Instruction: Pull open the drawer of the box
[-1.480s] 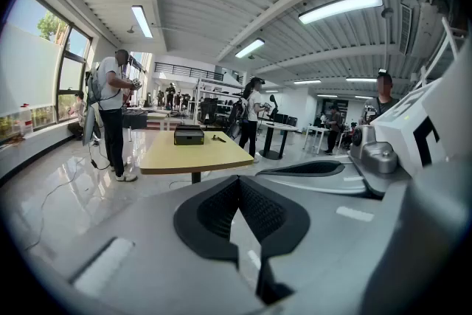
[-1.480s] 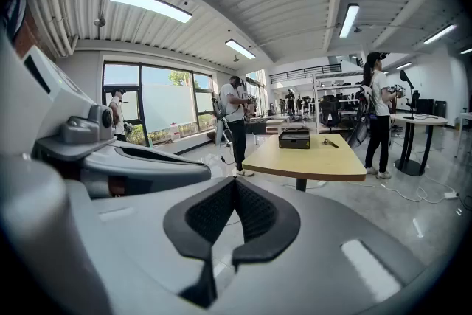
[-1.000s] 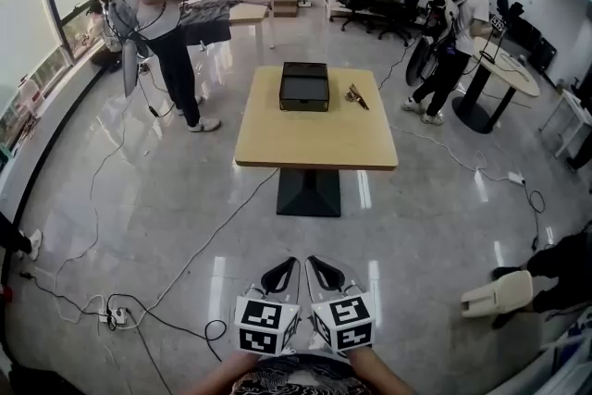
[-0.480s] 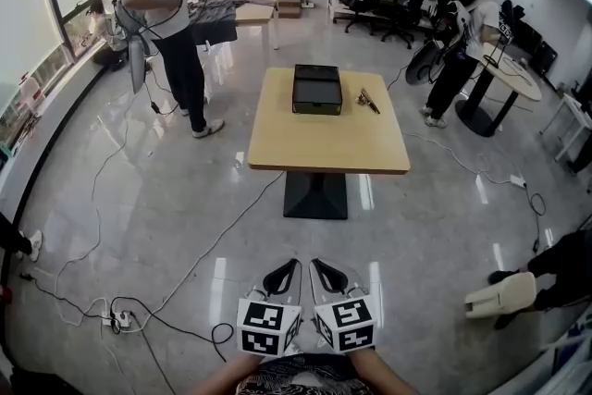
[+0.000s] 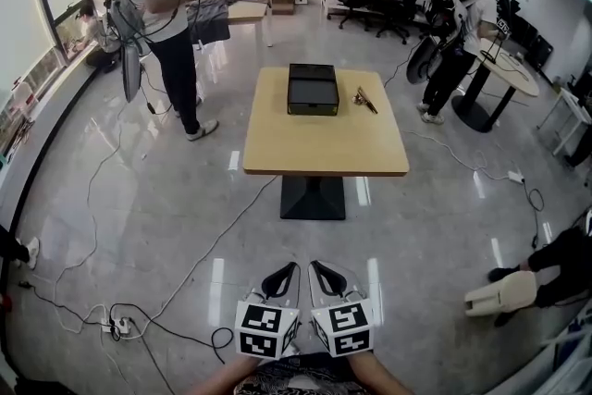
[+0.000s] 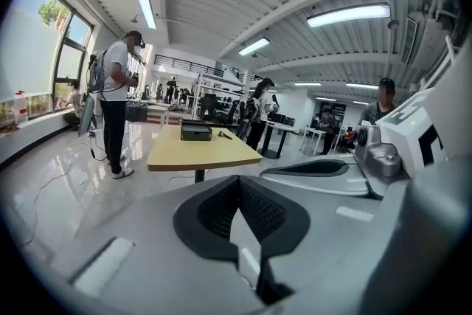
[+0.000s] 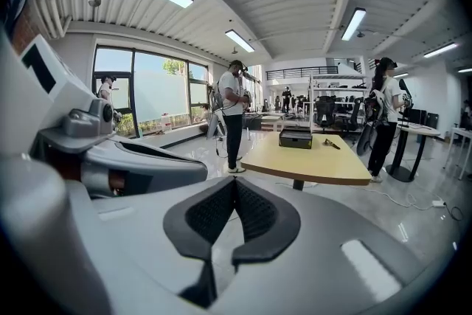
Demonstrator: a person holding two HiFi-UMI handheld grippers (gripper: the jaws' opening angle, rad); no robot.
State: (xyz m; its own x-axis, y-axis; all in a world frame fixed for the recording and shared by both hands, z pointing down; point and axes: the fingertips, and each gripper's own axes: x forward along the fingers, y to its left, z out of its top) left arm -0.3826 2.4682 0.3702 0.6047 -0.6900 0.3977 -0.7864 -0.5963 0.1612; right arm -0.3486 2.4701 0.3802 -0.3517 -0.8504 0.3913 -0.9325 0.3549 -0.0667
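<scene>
The desk [image 5: 324, 143] stands well ahead of the wearer across bare floor, and a cable [image 5: 199, 259] runs from its foot toward the wearer's left. A careless approach could snag it. A standing person [image 5: 159, 9] just left of the desk could step into the path.

The dark box [image 5: 311, 89] sits at the desk's far edge, so reaching the drawer means leaning across or going round. Its drawer front cannot be made out from here. The box looks light, so pulling the drawer without bracing the box would likely drag the whole thing.

The left hand-held gripper [image 5: 280, 277] and right hand-held gripper [image 5: 326, 277] hang low, far short of the desk. Both have their jaws pressed together on nothing, so they must open first.

A small tool [image 5: 363, 99] lies right of the box and could get knocked.
</scene>
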